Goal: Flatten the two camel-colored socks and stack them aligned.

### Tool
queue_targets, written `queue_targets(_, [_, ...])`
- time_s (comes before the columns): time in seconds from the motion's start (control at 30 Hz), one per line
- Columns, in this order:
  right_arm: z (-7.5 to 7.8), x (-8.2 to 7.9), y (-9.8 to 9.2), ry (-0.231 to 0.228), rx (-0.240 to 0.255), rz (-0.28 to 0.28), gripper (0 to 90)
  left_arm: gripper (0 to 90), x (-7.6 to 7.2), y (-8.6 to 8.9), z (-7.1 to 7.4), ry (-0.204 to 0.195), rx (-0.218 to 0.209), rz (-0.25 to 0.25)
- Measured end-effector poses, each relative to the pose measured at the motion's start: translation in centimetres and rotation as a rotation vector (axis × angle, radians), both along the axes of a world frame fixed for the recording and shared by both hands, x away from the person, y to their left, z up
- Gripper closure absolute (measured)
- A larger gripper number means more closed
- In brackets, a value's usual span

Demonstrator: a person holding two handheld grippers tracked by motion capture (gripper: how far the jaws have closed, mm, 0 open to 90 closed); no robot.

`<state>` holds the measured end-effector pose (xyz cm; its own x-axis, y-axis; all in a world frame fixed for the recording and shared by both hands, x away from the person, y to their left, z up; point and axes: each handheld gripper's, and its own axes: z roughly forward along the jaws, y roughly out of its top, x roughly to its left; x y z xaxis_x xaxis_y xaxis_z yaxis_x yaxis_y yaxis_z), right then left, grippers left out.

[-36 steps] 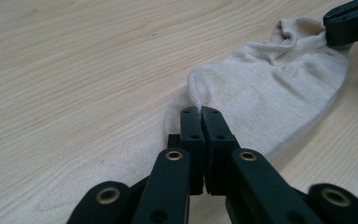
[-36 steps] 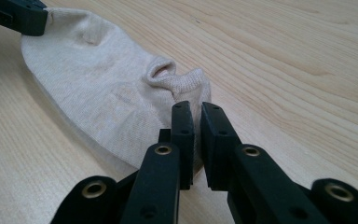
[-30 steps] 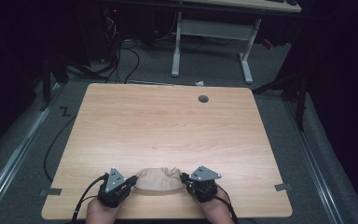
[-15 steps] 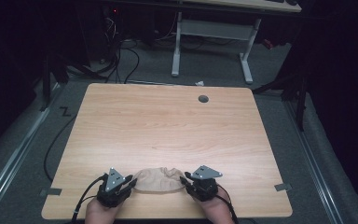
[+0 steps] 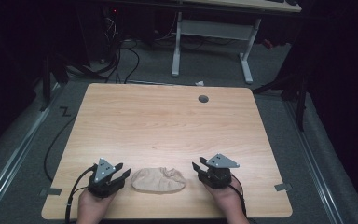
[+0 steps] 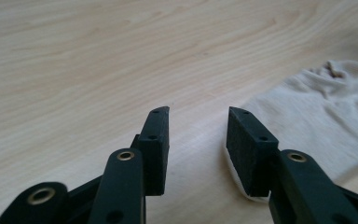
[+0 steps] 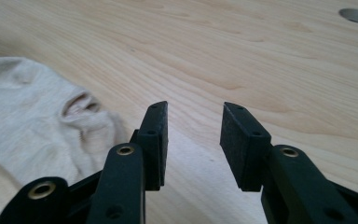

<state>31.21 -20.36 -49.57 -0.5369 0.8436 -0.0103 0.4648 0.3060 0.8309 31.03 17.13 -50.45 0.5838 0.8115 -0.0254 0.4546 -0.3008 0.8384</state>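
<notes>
A beige sock (image 5: 158, 180) lies flat near the table's front edge, between my two grippers. My left gripper (image 5: 121, 173) sits just left of it, open; its jaws have just been opening and nothing is between them. In the left gripper view the sock (image 6: 321, 107) lies to the right of the open left gripper (image 6: 198, 114). My right gripper (image 5: 198, 167) sits just right of the sock, open too, its jaws also just opened and empty. In the right gripper view the sock (image 7: 32, 121) lies left of the right gripper (image 7: 193, 109), its cuff opening toward the jaws.
The wooden table (image 5: 168, 126) has a round cable hole (image 5: 203, 99) near its far edge. Behind it stand a white desk frame (image 5: 214, 37) and cables on the grey floor. Tape marks sit near the front corners.
Both grippers have let go of the sock and drawn apart, left to the left, right to the right. The sock, earlier stretched between them, now lies loose on the table.
</notes>
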Motion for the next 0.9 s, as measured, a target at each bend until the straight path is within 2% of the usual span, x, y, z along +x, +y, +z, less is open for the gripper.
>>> queue_targets(0.07, [0.1, 0.3, -0.4, -0.003, 0.0, -0.014, 61.2, 58.9, 0.7, 0.6, 0.2, -0.01, 0.003, 0.016])
queue_targets(0.17, [-0.1, 0.8, -0.9, -0.004, -0.008, -0.031, 58.7, 56.6, 2.5, 1.8, 0.2, 0.013, 0.023, 0.036])
queue_targets(0.27, [-0.5, 1.5, -1.3, -0.008, -0.026, -0.052, 54.0, 54.9, 4.1, 3.2, -0.3, 0.005, 0.057, 0.099])
queue_targets(0.3, [-0.8, 2.0, -1.6, -0.001, -0.017, -0.069, 51.6, 53.3, 4.3, 3.4, -0.6, 0.004, 0.07, 0.118])
queue_targets(0.37, [-1.4, 2.3, -2.0, 0.006, -0.019, -0.09, 49.4, 51.7, 4.4, 4.0, -1.5, 0.023, 0.075, 0.137])
queue_targets(0.43, [-2.3, 2.3, -2.7, 0.02, 0.006, -0.132, 48.2, 52.0, 4.0, 4.5, -2.1, 0.059, 0.071, 0.128])
queue_targets(0.47, [-2.5, 2.1, -3.0, 0.016, 0.015, -0.151, 48.2, 51.9, 3.9, 4.7, -2.2, 0.062, 0.075, 0.129])
queue_targets(0.57, [-2.3, 1.5, -3.8, -0.014, 0.002, -0.177, 48.7, 51.8, 3.9, 5.4, -2.1, 0.07, 0.033, 0.144])
queue_targets(0.6, [-2.3, 1.4, -4.0, -0.01, 0.007, -0.188, 48.8, 51.8, 4.0, 5.5, -2.2, 0.073, 0.032, 0.146])
queue_targets(0.67, [-2.5, 1.4, -4.2, -0.01, 0.02, -0.191, 48.9, 51.8, 4.1, 5.3, -2.3, 0.071, 0.049, 0.144])
queue_targets(0.73, [-2.6, 1.3, -4.1, -0.006, -0.001, -0.179, 48.8, 51.6, 4.1, 5.2, -2.4, 0.068, 0.072, 0.132])
queue_targets(0.9, [-2.7, 1.3, -4.0, -0.01, -0.003, -0.169, 48.7, 51.8, 3.8, 5.2, -2.5, 0.076, 0.07, 0.125])
